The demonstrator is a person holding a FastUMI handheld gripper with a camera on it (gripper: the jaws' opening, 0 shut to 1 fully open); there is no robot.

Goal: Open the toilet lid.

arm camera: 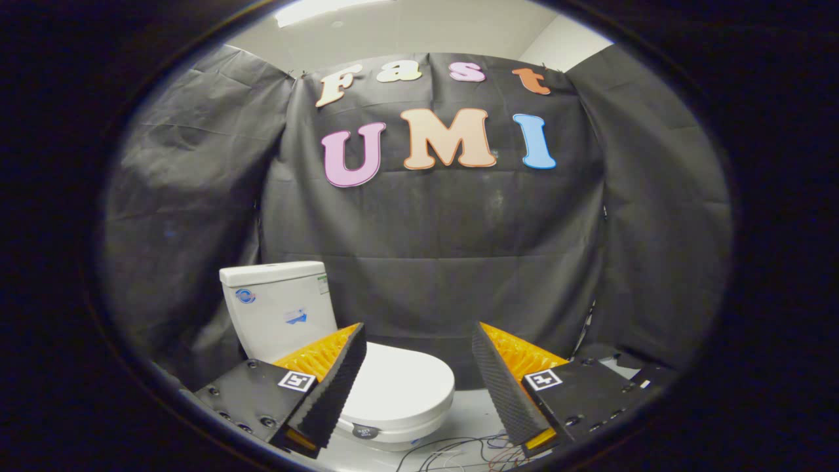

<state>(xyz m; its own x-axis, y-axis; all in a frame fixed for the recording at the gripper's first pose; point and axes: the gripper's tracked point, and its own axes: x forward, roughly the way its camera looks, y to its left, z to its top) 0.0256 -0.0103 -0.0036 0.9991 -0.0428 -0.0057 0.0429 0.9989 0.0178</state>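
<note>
Fingers of my gripper (419, 387) stood wide apart, holding nothing, while I saw the toilet (341, 354) ahead and left of them, its lid (400, 383) down flat, tank (278, 305) behind, loose wires (472, 452) on the near floor.

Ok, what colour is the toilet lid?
White. The closed toilet lid shows best in the gripper view, lying just ahead of the open gripper, partly behind one finger.

The gripper (419, 367) hangs wide open with bare floor (468, 413) between its fingers. The shut toilet lid (400, 387) lies just ahead, unblocked. Loose wires (459, 452) trail on the floor beside the bowl.
</note>
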